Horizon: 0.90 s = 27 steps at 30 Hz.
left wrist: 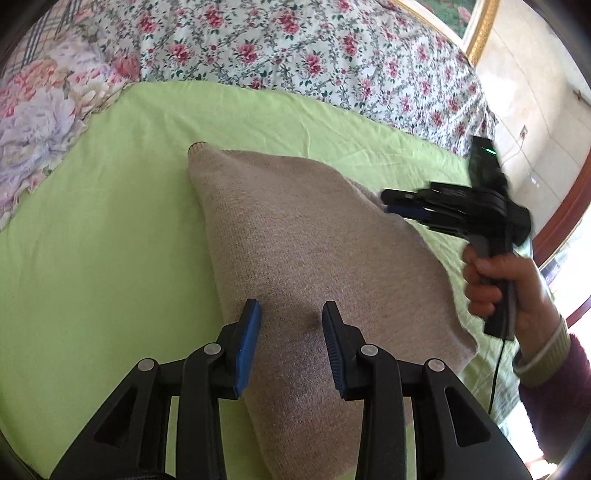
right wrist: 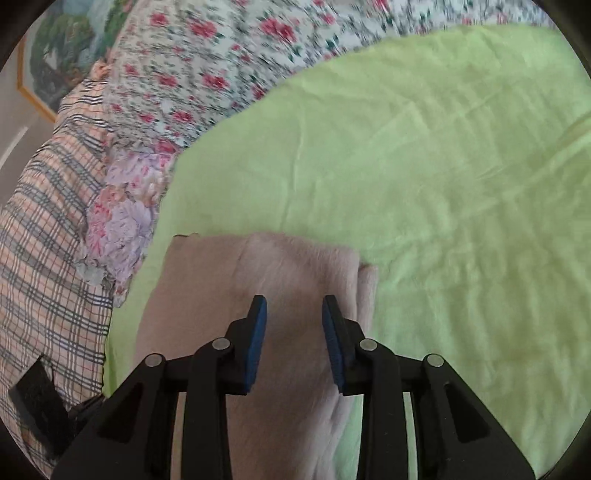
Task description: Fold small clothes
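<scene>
A beige knitted garment is seen lying folded on a lime-green sheet, which is spread over a bed. In the left wrist view the garment's near end is cut off by the frame and partly covered by the left gripper, so its full outline cannot be made out. The left gripper's jaws are held wide apart above the knit, with nothing between the blue pads; whether the tips touch the fabric cannot be told.

The right gripper is seen from the side at the garment's right edge, blurred by motion, and its jaw gap cannot be judged from there. It is held by a hand in a purple sleeve. In the right wrist view the right gripper is shown with jaws wide apart and nothing between them, over the garment, where a second layer's edge is visible at the right.

A floral quilt is bunched along the far side, blurred in the right view. A plaid cloth lies at the left. A gold-framed picture is cut off at the far right corner.
</scene>
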### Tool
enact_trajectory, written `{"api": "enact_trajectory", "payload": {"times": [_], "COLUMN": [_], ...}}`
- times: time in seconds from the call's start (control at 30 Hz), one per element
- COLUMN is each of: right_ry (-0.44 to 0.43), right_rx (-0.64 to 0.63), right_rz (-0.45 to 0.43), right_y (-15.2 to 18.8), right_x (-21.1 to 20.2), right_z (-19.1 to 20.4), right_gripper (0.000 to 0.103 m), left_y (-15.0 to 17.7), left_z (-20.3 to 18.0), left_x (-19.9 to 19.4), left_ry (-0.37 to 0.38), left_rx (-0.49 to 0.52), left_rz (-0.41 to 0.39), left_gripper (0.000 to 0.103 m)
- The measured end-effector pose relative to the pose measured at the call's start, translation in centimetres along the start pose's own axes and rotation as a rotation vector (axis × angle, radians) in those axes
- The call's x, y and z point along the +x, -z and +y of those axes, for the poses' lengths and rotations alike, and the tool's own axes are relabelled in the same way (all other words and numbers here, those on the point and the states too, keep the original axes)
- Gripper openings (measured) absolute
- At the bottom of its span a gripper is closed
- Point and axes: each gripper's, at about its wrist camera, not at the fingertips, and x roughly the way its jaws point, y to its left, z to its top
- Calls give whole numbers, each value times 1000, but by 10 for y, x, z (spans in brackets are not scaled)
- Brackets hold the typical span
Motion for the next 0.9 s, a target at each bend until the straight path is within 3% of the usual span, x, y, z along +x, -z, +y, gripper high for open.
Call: {"api": "enact_trajectory", "payload": {"times": [0.3, 0.5, 0.63, 0.8, 0.9], "right_ry": [-23, 0, 37, 86, 116], "right_rx": [-51, -64, -90, -130, -156], "right_rz": [-45, -3, 1, 16, 22], "right_y": [69, 109, 135, 159, 173], "right_x": [-73, -88, -99, -108, -113], "right_z": [39, 42, 50, 59, 64], "right_gripper": [33, 35, 54, 56, 63], "left_y": [18, 45, 65, 83, 94], "left_z": [2, -2, -5, -9, -13], "left_x": [-19, -39, -53, -66, -72], "left_ry": [-44, -106, -136, -161, -171], "left_rx": [-58, -69, -70, -47, -26], "left_rz": [6, 10, 17, 26, 28], "left_gripper": [40, 55, 62, 69, 73]}}
